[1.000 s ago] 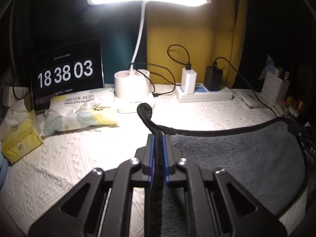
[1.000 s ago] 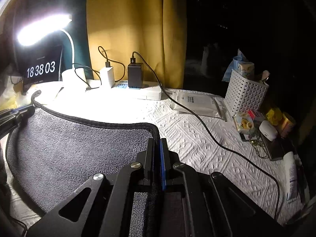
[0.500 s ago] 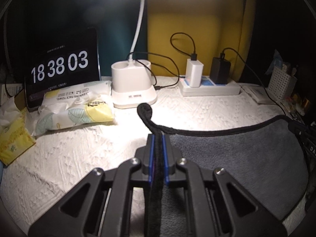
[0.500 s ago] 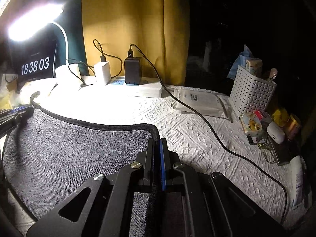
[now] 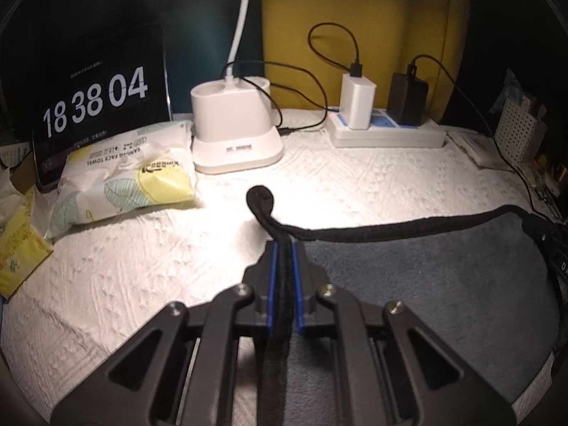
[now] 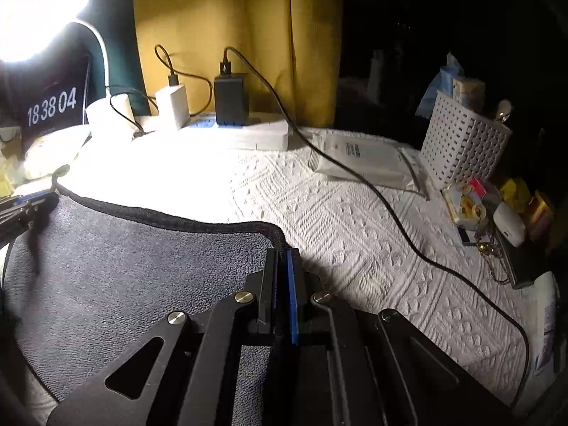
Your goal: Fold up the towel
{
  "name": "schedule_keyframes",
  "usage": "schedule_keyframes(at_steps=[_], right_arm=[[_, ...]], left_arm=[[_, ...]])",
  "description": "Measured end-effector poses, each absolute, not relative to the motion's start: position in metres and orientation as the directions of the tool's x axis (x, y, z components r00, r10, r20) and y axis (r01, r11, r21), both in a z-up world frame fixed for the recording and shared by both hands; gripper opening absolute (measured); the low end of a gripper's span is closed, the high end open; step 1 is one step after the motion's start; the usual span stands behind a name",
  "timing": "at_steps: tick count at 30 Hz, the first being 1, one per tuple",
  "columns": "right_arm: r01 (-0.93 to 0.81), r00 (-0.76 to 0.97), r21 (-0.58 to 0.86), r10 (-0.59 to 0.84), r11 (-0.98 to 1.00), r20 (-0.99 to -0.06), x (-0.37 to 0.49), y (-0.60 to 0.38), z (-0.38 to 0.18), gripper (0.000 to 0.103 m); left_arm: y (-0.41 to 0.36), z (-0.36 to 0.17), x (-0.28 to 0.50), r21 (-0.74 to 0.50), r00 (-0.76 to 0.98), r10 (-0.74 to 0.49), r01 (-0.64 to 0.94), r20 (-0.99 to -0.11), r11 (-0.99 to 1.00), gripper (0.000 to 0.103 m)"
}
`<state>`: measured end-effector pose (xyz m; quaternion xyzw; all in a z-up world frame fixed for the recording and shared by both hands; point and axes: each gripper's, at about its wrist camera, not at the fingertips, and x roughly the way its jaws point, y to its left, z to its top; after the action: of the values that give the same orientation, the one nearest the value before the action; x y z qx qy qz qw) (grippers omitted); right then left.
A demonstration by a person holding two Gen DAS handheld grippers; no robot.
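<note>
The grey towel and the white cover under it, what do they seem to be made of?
The grey towel looks like soft microfibre or terry: fine matte nap, black stitched edging. The white cover seems a woven or quilted cotton cloth, judging by its raised geometric pattern; possibly embossed paper.

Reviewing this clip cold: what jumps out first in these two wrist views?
The grey towel with its black hem, stretched over the white textured cloth, with the left gripper and right gripper each clamped on a far corner. Next comes the clock screen reading 18 38 04 at back left, beside the white lamp base, and the lamp's glare in the right view.
</note>
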<state>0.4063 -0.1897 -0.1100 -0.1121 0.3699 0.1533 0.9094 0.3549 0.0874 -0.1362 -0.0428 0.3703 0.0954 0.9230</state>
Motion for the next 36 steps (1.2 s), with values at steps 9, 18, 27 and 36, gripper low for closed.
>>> schedule_keyframes(at_steps=[9, 18, 27, 36], right_arm=[[-0.354, 0.630, -0.077, 0.177, 0.932, -0.756, 0.417, -0.190, -0.118, 0.006], [-0.344, 0.616, -0.074, 0.165, 0.936, -0.771, 0.421, -0.189, -0.120, 0.006], [-0.321, 0.619, -0.074, 0.150, 0.944, -0.771, 0.423, -0.194, -0.120, 0.021], [-0.307, 0.622, -0.082, 0.135, 0.948, -0.772, 0.416, -0.198, -0.116, 0.030]], left_arm=[[0.091, -0.153, 0.363, -0.024, 0.659, 0.124, -0.211, -0.742, 0.977, 0.010], [0.094, -0.153, 0.364, -0.033, 0.656, 0.114, -0.208, -0.746, 0.978, 0.012], [0.098, -0.147, 0.360, -0.014, 0.637, 0.138, -0.227, -0.759, 0.974, 0.032], [0.107, -0.133, 0.345, -0.050, 0.613, 0.123, -0.256, -0.780, 0.965, 0.062]])
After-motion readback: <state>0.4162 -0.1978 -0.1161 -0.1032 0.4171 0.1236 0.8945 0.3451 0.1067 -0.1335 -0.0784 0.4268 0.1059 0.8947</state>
